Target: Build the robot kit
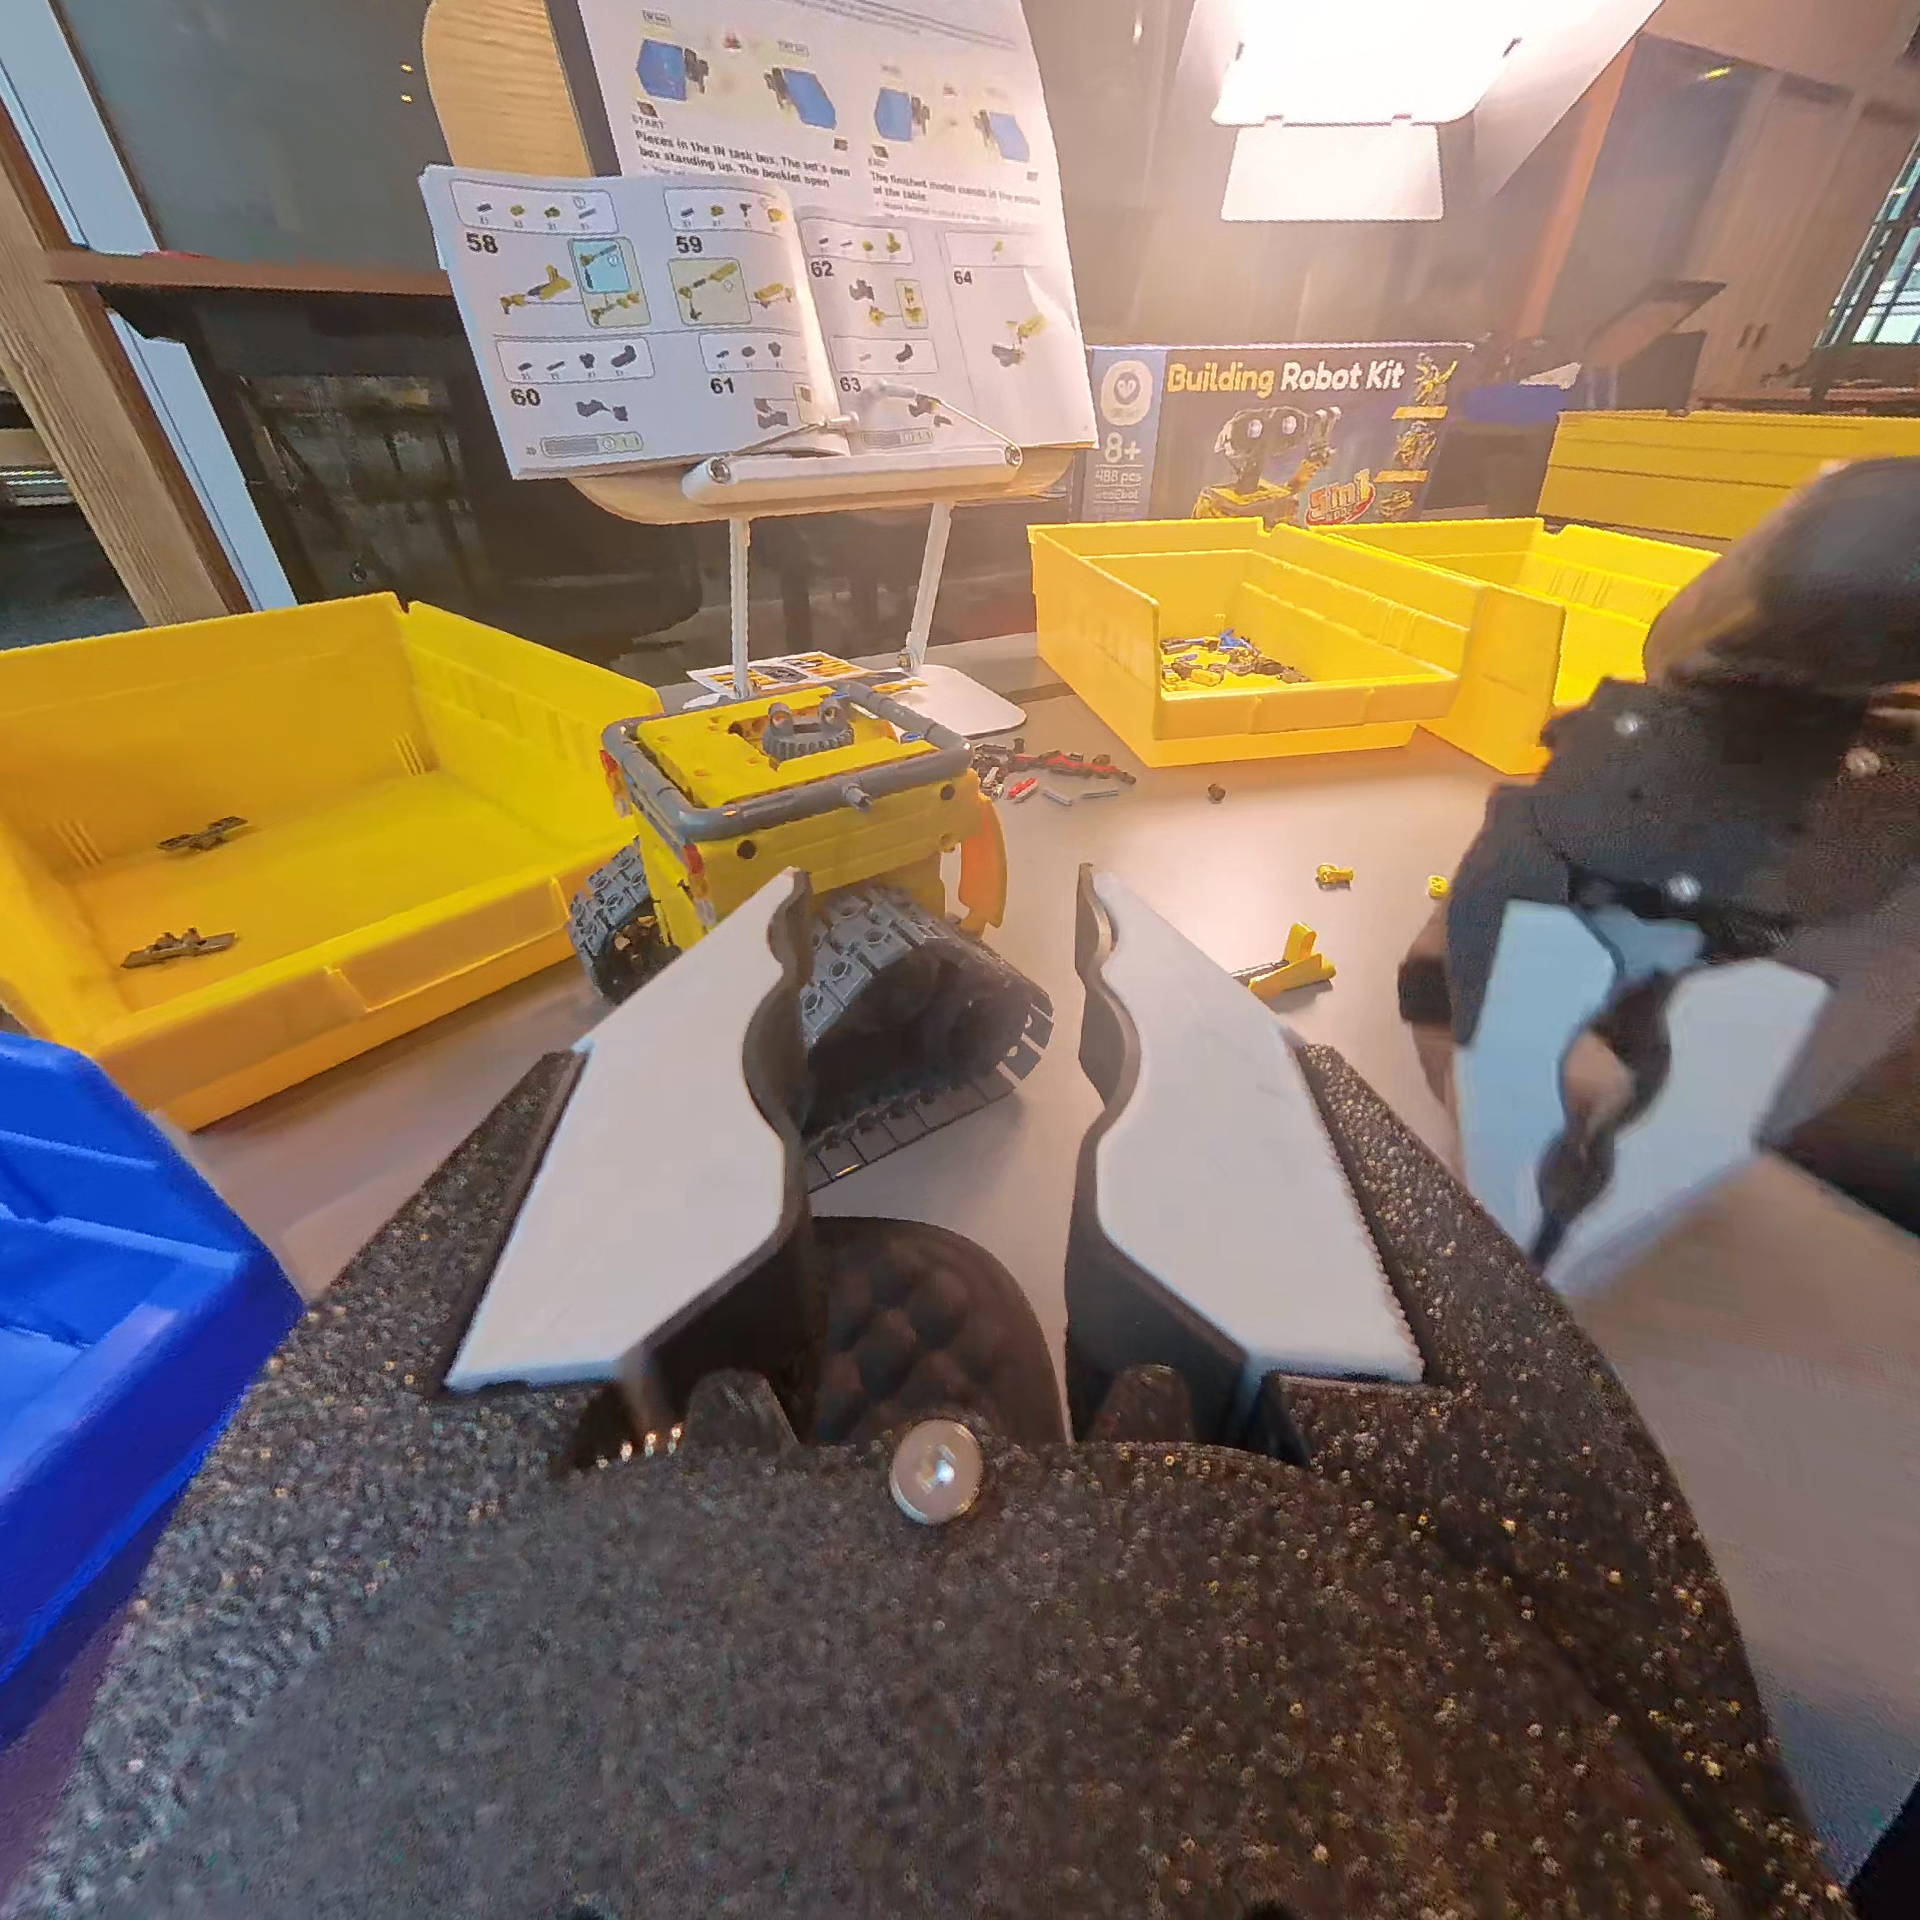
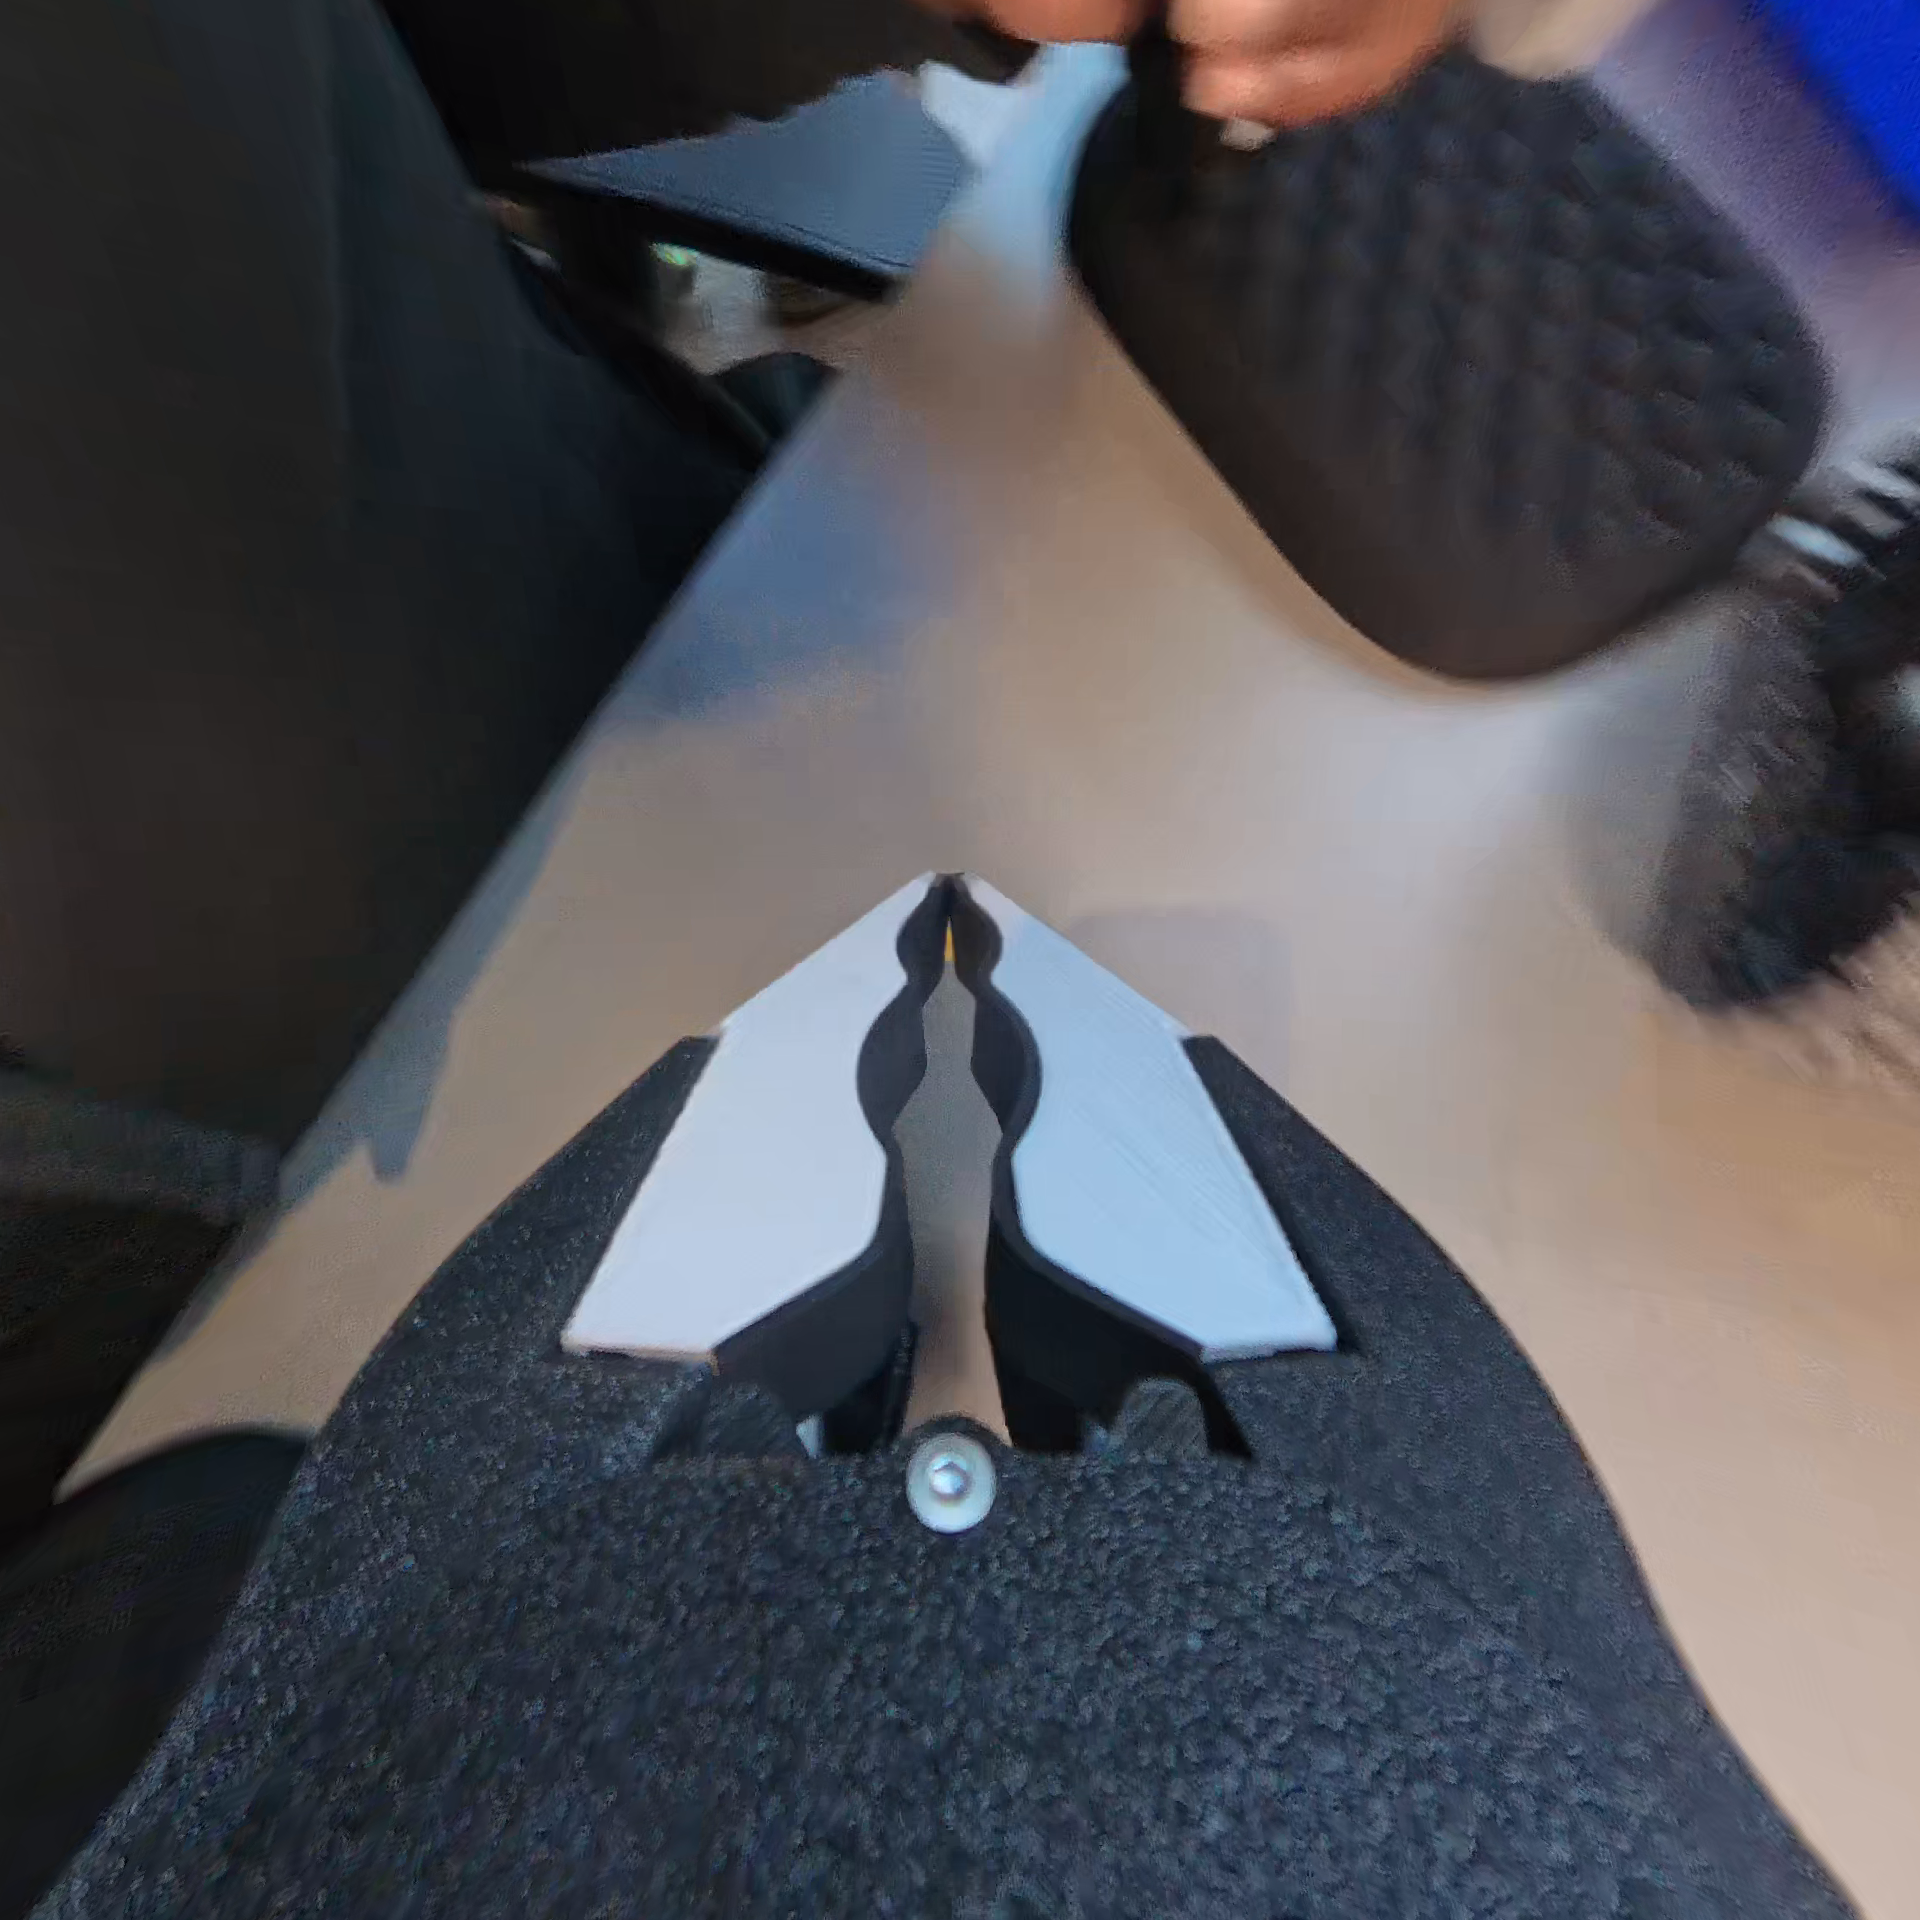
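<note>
My left gripper [image 1: 940, 878] is open, low over the table, right in front of a yellow brick-built robot model [image 1: 800, 790] with grey tracks [image 1: 914, 997]. Its left finger [image 1: 675, 1091] lies in front of the near track, and nothing is pressed between the pads. My right gripper [image 2: 948, 883] is shut over the bare table near its edge. A thin yellow sliver of a small piece [image 2: 949, 948] shows between its pads. It also shows blurred in the left wrist view [image 1: 1538, 1236], to the right. The left gripper's black body [image 2: 1455, 364] fills the upper right of the right wrist view.
A yellow bin [image 1: 260, 727] with two dark pieces stands left, and a blue bin [image 1: 104, 1299] near left. More yellow bins [image 1: 1101, 623] hold parts at back right. An open booklet on a stand [image 1: 727, 322] and a kit box [image 1: 1278, 436] stand behind. Loose pieces [image 1: 1049, 769] and a yellow part [image 1: 1288, 961] lie on the table. The gap from one gripper's tips to the other's is roughly 15 centimetres.
</note>
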`<state>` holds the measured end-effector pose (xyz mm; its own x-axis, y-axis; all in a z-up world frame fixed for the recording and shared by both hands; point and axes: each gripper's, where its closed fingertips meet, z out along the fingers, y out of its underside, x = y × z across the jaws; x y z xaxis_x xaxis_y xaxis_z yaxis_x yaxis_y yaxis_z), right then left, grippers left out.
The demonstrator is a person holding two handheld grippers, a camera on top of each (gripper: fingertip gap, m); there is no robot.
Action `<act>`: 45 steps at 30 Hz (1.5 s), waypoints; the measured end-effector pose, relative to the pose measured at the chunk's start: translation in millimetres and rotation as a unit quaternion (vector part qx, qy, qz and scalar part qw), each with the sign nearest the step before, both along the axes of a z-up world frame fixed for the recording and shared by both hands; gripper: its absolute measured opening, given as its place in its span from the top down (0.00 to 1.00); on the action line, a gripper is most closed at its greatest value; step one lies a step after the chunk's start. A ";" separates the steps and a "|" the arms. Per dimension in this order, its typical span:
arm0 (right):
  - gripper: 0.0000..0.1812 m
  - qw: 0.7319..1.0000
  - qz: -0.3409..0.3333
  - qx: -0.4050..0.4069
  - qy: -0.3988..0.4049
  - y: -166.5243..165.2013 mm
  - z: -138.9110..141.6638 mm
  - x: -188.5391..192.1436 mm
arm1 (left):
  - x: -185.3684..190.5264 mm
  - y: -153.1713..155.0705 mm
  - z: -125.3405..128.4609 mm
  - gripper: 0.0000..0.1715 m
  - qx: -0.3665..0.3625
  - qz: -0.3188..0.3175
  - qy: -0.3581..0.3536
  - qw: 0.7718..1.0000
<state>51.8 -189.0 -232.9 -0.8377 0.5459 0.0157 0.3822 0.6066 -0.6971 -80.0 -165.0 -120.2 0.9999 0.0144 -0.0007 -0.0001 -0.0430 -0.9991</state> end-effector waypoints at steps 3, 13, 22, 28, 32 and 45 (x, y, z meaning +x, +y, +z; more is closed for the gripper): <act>1.00 0.993 -0.112 0.016 0.017 73.8 11.7 10.8 | 2.5 5.9 -0.8 0.71 -0.003 -0.009 0.000 1.000; 0.90 0.952 -0.291 -0.010 0.096 146.2 60.5 66.4 | 17.2 41.9 -5.1 0.71 -0.022 -0.043 0.013 0.999; 0.83 0.974 -0.223 -0.014 0.040 82.9 16.6 54.5 | 24.0 52.6 -15.8 0.71 -0.051 -0.061 -0.001 0.997; 0.80 0.981 -0.190 -0.007 0.035 78.6 15.5 33.1 | 16.8 47.0 -12.3 0.70 -0.030 -0.058 -0.029 0.997; 0.80 0.988 -0.151 0.008 0.008 65.8 0.5 33.5 | 18.2 46.2 -12.6 0.70 -0.030 -0.062 -0.028 0.997; 0.87 0.984 -0.161 0.054 -0.061 99.9 -15.4 57.9 | 17.6 46.8 -16.3 0.70 -0.038 -0.062 -0.032 0.997</act>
